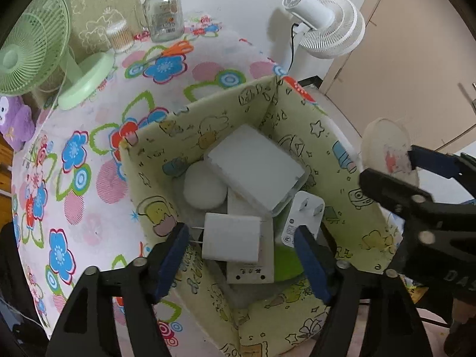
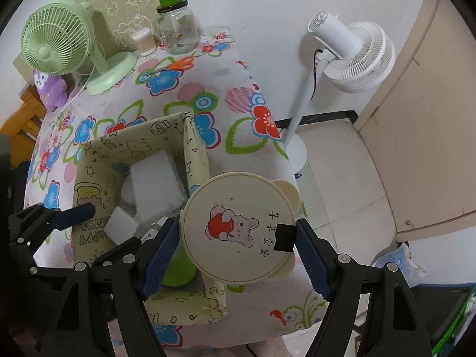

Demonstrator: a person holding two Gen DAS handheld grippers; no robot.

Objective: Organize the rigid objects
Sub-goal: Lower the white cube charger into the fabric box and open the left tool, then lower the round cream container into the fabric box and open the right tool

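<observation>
In the box (image 1: 166, 154), two chargers (image 1: 230, 236); left tool (image 1: 242, 255) released, right tool (image 2: 236, 247) grasping one disc (image 2: 239, 227).

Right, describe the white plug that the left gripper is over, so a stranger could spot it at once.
Find the yellow cartoon-print fabric bin on the flowered tablecloth. Inside it, at the near side, between the left gripper and its open jaws, lies a small white charger block on a flat white box. Unlike the other charger beside it, its two thin metal prongs point sideways.
</observation>
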